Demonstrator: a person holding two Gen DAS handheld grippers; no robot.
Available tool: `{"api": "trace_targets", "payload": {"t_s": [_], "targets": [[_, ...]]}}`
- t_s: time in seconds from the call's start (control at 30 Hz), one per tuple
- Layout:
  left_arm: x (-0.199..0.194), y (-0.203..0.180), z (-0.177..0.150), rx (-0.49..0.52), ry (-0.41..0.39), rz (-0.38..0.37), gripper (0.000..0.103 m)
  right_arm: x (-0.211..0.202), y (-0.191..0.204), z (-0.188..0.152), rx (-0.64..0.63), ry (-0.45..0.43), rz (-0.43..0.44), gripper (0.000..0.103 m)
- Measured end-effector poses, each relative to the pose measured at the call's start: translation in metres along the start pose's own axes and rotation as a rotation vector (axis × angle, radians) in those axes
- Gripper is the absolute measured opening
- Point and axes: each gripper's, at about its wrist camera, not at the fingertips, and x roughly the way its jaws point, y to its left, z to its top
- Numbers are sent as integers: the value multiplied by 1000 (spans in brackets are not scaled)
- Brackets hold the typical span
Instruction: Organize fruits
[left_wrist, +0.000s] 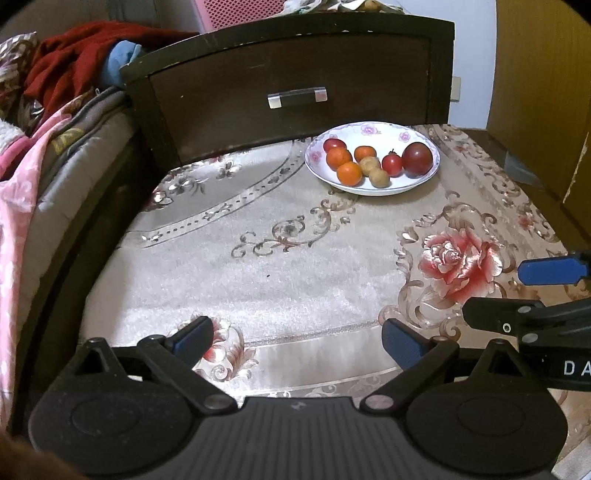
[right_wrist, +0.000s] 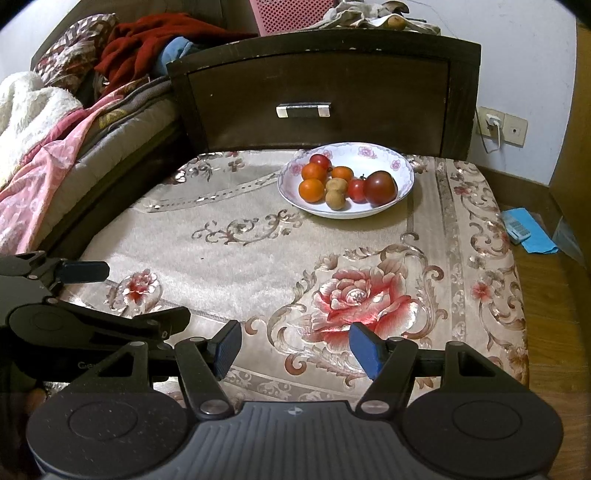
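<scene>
A white floral bowl (left_wrist: 369, 129) (right_wrist: 384, 151) stands at the far side of the cloth-covered table. In it lie three oranges (left_wrist: 349, 173) (right_wrist: 311, 190), two small brown fruits (left_wrist: 379, 178) (right_wrist: 335, 199), two small red tomatoes (left_wrist: 391, 164) (right_wrist: 356, 190) and one large dark red tomato (left_wrist: 417, 157) (right_wrist: 380, 187). My left gripper (left_wrist: 299, 341) hovers open over the near edge of the table, nothing between its blue pads. My right gripper (right_wrist: 295, 347) hovers open beside it, also empty, and its fingers (left_wrist: 546, 271) show at the right of the left wrist view.
The table carries a beige cloth with red roses (right_wrist: 354, 295). A dark wooden drawer front (left_wrist: 295, 85) (right_wrist: 317, 99) rises right behind the bowl. A bed with pink and red bedding (left_wrist: 22, 177) (right_wrist: 48, 166) lies to the left. A blue item (right_wrist: 528, 232) sits on the floor at the right.
</scene>
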Motion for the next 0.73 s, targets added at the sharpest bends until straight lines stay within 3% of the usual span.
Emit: {"api": "trace_targets", "payload": {"t_s": [0.73], "targets": [[2,-5,-2,39,-16,22,103,4,-2,-1,2,5,0,61]]}}
